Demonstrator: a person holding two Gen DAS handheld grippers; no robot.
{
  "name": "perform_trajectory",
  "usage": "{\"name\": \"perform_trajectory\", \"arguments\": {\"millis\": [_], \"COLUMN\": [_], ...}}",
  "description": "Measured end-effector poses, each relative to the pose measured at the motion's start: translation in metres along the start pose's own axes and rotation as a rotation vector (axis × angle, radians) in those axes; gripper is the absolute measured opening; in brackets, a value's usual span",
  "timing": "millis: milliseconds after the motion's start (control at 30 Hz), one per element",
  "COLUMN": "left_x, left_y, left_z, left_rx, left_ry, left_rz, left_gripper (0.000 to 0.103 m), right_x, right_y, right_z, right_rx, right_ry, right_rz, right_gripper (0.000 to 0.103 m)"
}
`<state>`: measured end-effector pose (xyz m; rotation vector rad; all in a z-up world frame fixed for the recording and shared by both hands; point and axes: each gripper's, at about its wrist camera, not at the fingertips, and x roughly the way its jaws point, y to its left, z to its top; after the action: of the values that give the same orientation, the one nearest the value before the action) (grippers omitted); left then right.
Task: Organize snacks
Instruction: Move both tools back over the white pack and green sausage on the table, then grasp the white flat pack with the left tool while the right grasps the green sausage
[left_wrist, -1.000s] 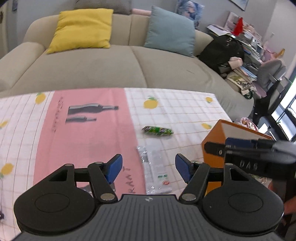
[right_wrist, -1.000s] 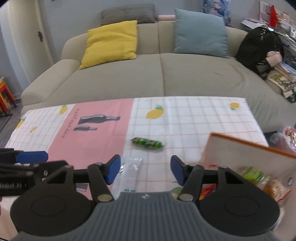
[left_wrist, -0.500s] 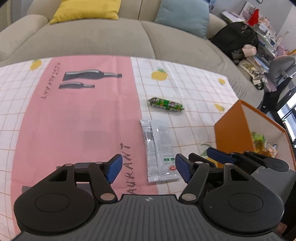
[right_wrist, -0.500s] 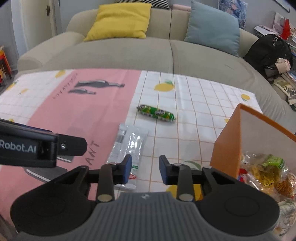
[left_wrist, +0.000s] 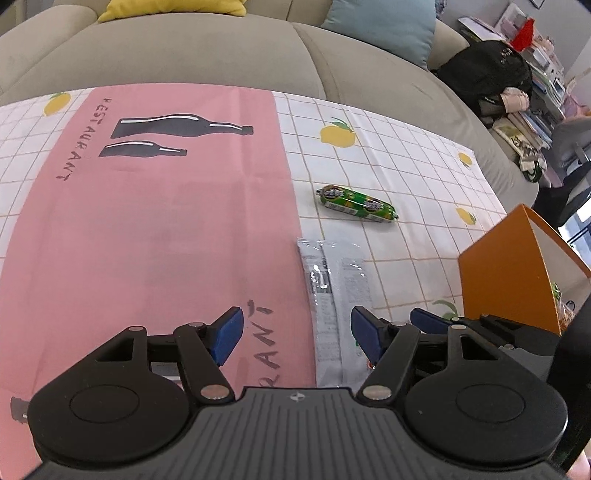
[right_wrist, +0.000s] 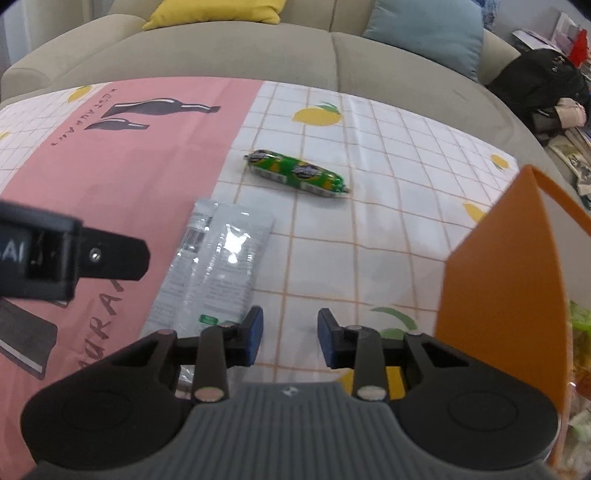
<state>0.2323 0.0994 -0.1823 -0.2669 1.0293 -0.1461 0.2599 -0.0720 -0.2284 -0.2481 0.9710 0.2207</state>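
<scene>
Sorting snacks into the orange box (right_wrist: 502, 280) standing at the right edge of the desk (left_wrist: 406, 155), with the job partly done: several wrapped snacks already lying inside the box, glimpsed past its near wall in the right wrist view. Still waiting on the checked tablecloth: the silver foil packet (right_wrist: 218, 266), lying lengthwise along the seam between the pink panel and the white grid, and the green sausage-shaped snack (right_wrist: 297, 173), lying farther back, apart from the packet and well clear of the box. Hovering low over the packet's near end, the left hand-held gripper (left_wrist: 297, 330), jaws opening to about half width, the packet showing between them but no pad pressing on it. Hanging just right of the packet, the right hand-held gripper (right_wrist: 290, 338), jaws narrowed yet parted, only bare cloth between them, holding nothing. Judging by this, two items left to lift and drop into the box, the packet likely first.
</scene>
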Motion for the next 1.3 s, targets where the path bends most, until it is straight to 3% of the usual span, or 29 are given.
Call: {"name": "perform_trajectory", "arguments": {"millis": [267,400,567,700,800,1067,1300], "left_x": [-0.003,-0.002,0.007,0.022,0.034,0.051,0.055], "left_y": [0.020,0.023,0.011,0.001,0.000,0.001,-0.007], "left_z": [0.005,0.007,0.006,0.008,0.011,0.017,0.024], "left_rx": [0.026,0.080,0.295,0.457,0.465,0.428,0.425], "left_ry": [-0.020,-0.017,-0.020,0.019,0.063,0.088,0.104], "left_rz": [-0.001,-0.008,-0.026,-0.019,-0.059,-0.015,0.022], "left_gripper": [0.082,0.083,0.086,0.086,0.086,0.081,0.059], "right_x": [0.002,0.001,-0.004,0.001,0.006,0.011,0.017], "right_y": [0.032,0.034,0.007,-0.012,-0.016,-0.021,-0.024], "right_z": [0.006,0.008,0.005,0.009,0.012,0.031,0.064], "right_rx": [-0.052,-0.056,0.012,0.068,0.083,0.074,-0.012], "right_ry": [-0.047,-0.042,-0.026,-0.011,-0.008,0.033,0.137], "right_rz": [0.154,0.135,0.081,0.086,0.092,0.118,0.147], "right_gripper": [0.031,0.031,0.032,0.032,0.033,0.038,0.054]}}
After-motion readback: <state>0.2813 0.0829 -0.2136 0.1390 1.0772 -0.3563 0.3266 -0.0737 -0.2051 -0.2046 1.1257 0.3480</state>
